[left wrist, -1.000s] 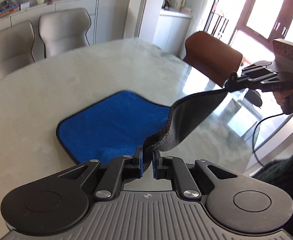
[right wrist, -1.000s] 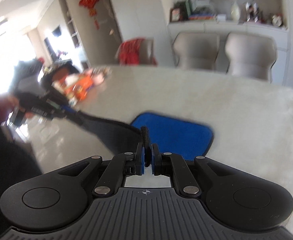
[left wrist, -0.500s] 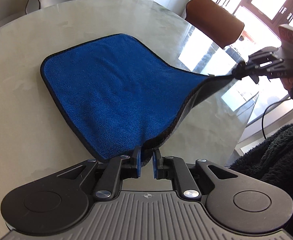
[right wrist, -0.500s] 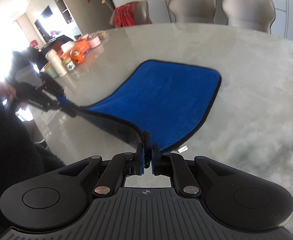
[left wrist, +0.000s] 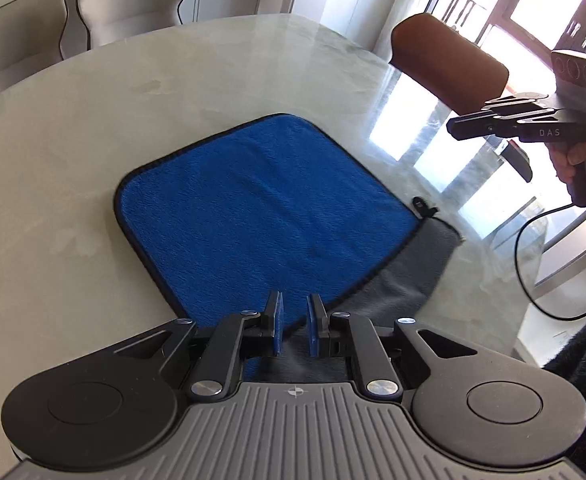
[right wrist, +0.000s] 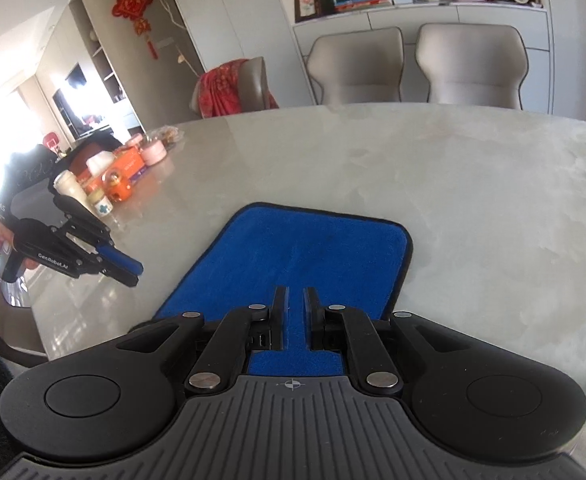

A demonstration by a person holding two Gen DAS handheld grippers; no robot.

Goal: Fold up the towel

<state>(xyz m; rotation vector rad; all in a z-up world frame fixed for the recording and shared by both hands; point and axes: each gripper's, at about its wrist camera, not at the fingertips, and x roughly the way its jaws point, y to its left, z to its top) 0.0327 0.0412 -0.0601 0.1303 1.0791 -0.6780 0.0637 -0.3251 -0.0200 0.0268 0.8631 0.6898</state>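
A blue towel (left wrist: pixel 261 208) with a black hem lies folded on the marble table, its grey underside (left wrist: pixel 409 276) showing along the near right edge. It also shows in the right wrist view (right wrist: pixel 305 248). My left gripper (left wrist: pixel 294 326) is open and empty, just above the towel's near edge. It also shows in the right wrist view (right wrist: pixel 127 270), left of the towel. My right gripper (right wrist: pixel 295 320) is open and empty over the towel's near edge. It also shows in the left wrist view (left wrist: pixel 459 126), raised to the right of the towel.
The marble table (left wrist: pixel 73 152) has bottles and orange boxes (right wrist: pixel 113 176) at its left end. Two beige chairs (right wrist: pixel 413 64) stand at the far side. A brown chair (left wrist: pixel 445 64) stands at the right end. A black cable (left wrist: pixel 533 264) hangs off the right gripper.
Both grippers have opened and let go of the towel's corners. The towel has dropped flat onto the table. The right gripper has lifted away to the right.
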